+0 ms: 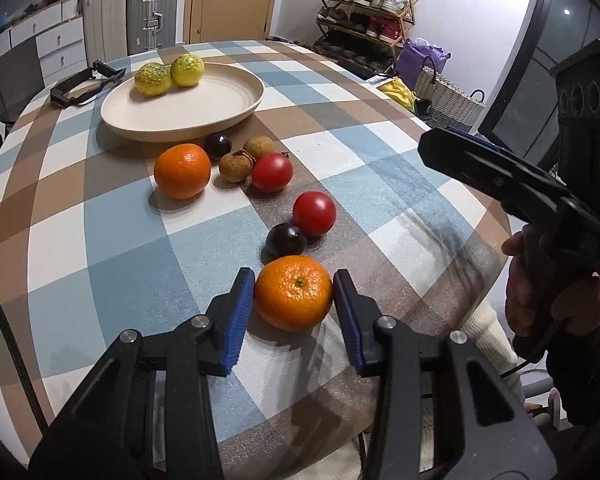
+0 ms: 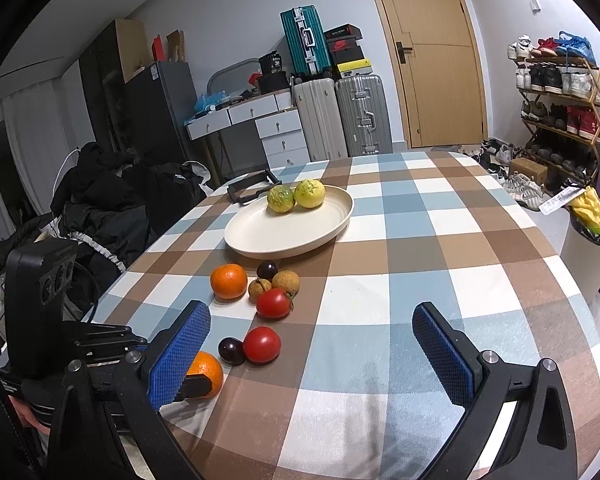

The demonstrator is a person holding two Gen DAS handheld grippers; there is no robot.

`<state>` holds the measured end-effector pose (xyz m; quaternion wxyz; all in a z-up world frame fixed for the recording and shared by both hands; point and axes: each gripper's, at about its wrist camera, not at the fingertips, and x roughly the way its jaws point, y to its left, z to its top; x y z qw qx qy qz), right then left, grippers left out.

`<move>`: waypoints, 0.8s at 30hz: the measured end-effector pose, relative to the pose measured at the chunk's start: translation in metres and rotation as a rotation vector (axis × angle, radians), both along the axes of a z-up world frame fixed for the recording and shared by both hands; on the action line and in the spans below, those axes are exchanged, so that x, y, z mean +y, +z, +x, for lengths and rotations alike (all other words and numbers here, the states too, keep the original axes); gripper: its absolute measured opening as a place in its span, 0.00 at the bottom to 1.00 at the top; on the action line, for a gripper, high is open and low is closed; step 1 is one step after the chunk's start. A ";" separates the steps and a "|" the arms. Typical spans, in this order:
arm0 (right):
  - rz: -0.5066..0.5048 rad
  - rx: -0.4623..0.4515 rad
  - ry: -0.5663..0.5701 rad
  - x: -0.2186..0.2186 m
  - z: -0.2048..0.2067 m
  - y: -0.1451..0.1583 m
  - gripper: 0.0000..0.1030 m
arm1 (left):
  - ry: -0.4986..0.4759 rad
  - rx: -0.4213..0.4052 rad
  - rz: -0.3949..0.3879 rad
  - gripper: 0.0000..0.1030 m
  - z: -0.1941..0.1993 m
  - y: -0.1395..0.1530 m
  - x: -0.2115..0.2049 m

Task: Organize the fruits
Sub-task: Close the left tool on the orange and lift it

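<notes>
My left gripper (image 1: pixel 293 294) has both blue pads against the sides of an orange (image 1: pixel 294 293) near the table's front edge; the same orange shows in the right wrist view (image 2: pixel 208 372). A dark plum (image 1: pixel 286 239) and a red tomato (image 1: pixel 314 213) lie just beyond it. Farther off lie a second orange (image 1: pixel 182 171), two brown longans (image 1: pixel 236 166), a tomato (image 1: pixel 272 172) and a plum (image 1: pixel 217 145). A cream plate (image 1: pixel 204 108) holds two yellow-green fruits (image 1: pixel 170 74). My right gripper (image 2: pixel 312 352) is open and empty above the table, to the right.
A checked cloth (image 2: pixel 420 240) covers the round table. A black clamp-like holder (image 1: pixel 86 84) lies behind the plate at the far left edge. Suitcases, drawers and a shoe rack (image 2: pixel 556 92) stand beyond the table. A bin (image 2: pixel 592 240) stands at the right.
</notes>
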<state>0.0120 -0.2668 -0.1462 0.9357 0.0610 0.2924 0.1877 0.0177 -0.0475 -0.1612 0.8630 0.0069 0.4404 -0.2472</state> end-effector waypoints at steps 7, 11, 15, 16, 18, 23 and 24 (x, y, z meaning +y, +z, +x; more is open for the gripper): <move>-0.001 0.016 0.002 0.002 0.004 -0.001 1.00 | 0.039 -0.004 -0.042 0.37 0.003 0.003 0.017; -0.021 0.007 0.011 0.008 0.008 0.002 1.00 | 0.087 -0.020 -0.050 0.37 0.005 0.007 0.034; -0.064 -0.017 0.031 0.021 0.016 0.009 1.00 | 0.158 -0.041 -0.051 0.37 0.010 0.014 0.057; -0.075 -0.023 0.038 0.025 0.018 0.010 1.00 | 0.185 -0.045 -0.051 0.37 0.012 0.016 0.065; -0.099 -0.035 0.058 0.035 0.023 0.014 1.00 | 0.222 -0.048 -0.054 0.37 0.015 0.018 0.079; -0.162 -0.045 0.121 0.061 0.038 0.017 1.00 | 0.312 -0.059 -0.063 0.37 0.021 0.023 0.118; -0.185 -0.040 0.136 0.070 0.044 0.017 1.00 | 0.325 -0.063 -0.062 0.37 0.022 0.024 0.125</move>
